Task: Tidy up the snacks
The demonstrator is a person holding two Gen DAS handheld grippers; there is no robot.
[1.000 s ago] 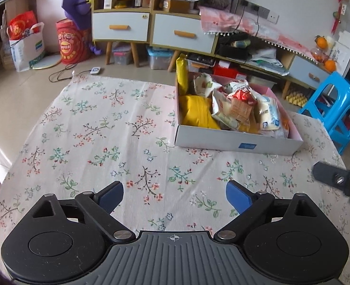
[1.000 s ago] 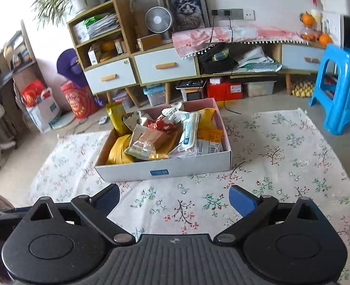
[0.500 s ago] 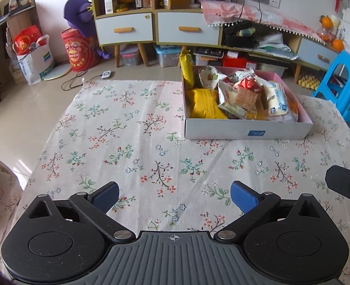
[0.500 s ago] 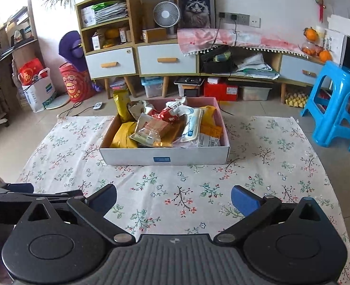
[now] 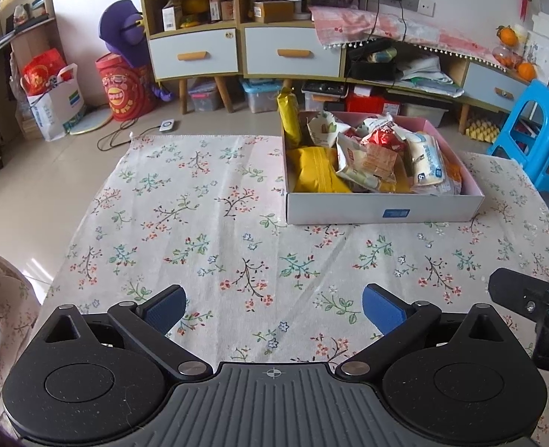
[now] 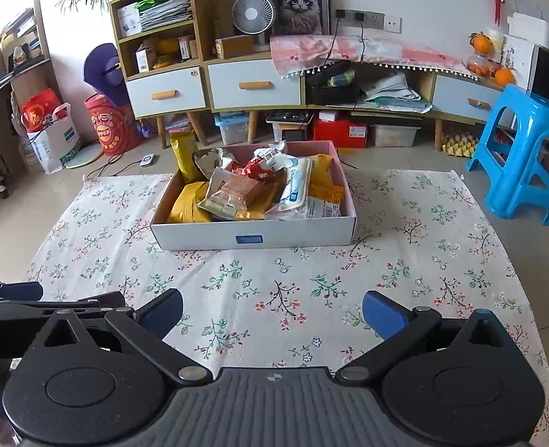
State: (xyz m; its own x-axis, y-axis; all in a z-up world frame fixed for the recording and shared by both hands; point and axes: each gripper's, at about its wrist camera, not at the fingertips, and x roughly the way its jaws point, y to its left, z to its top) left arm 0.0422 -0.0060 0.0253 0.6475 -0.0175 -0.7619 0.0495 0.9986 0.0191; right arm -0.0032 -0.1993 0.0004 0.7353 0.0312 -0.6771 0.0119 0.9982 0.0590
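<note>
My left gripper [image 5: 272,307] hangs level above the near part of the worktop [image 5: 207,223], aimed forward along the flowered cloth, its jaws spread wide with nothing between the blue pads [image 5: 162,307] but bare cloth. My right gripper [image 6: 272,309] hangs beside it in the same low, forward-facing pose, jaws just as wide and holding nothing; from the left wrist view its black body shows at the far right edge, and the left one shows at the left edge of the right wrist view. Well ahead of both sets of jaws, beyond their reach, sits the white cardboard box [image 6: 252,236], straight ahead of my right jaws and off to the right of my left. It is heaped with snack packets [image 6: 233,195]: a yellow bag [image 5: 317,171] at its left end, a red-and-white wrapper [image 5: 384,138] on top, a pale packet [image 5: 429,158] toward the right.
</note>
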